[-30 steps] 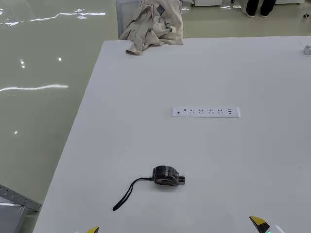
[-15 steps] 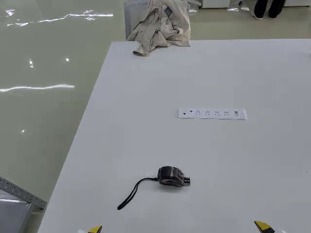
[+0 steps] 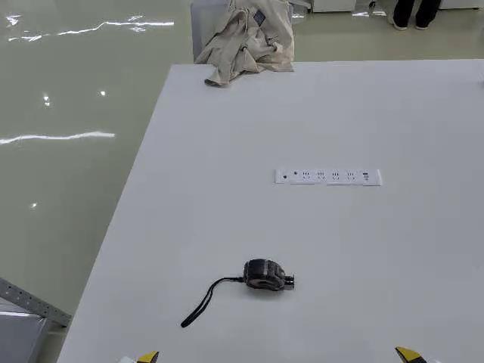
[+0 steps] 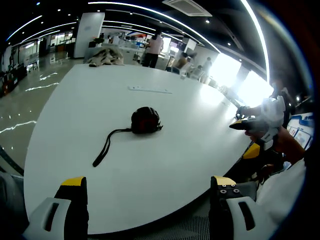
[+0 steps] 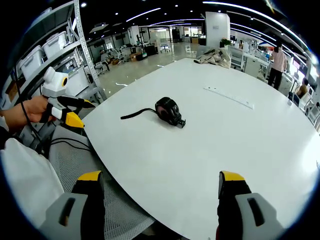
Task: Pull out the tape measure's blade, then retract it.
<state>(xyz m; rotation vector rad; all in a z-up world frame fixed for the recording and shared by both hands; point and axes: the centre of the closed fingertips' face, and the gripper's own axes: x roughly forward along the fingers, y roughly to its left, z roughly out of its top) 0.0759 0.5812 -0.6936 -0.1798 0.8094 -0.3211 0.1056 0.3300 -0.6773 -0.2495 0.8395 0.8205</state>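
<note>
A dark tape measure (image 3: 266,274) lies on the white table (image 3: 227,151) near its front, blade in, with a black wrist strap (image 3: 200,304) trailing left. It also appears in the left gripper view as the tape measure (image 4: 145,120) and in the right gripper view as the tape measure (image 5: 167,110). My left gripper (image 4: 150,200) is open, well short of it at the table's near edge. My right gripper (image 5: 160,200) is open too, apart from it. At the bottom of the head view only yellow fingertips (image 3: 147,356) poke in.
A white power strip (image 3: 328,177) lies flat in the table's middle, beyond the tape measure. A beige cloth (image 3: 246,34) is heaped at the far edge. The table's left edge drops to a shiny floor (image 3: 68,151). People stand in the background.
The head camera has shifted a little. The tape measure and strap lie where they were. The yellow tip at the lower right sits lower in the picture than one second ago.
</note>
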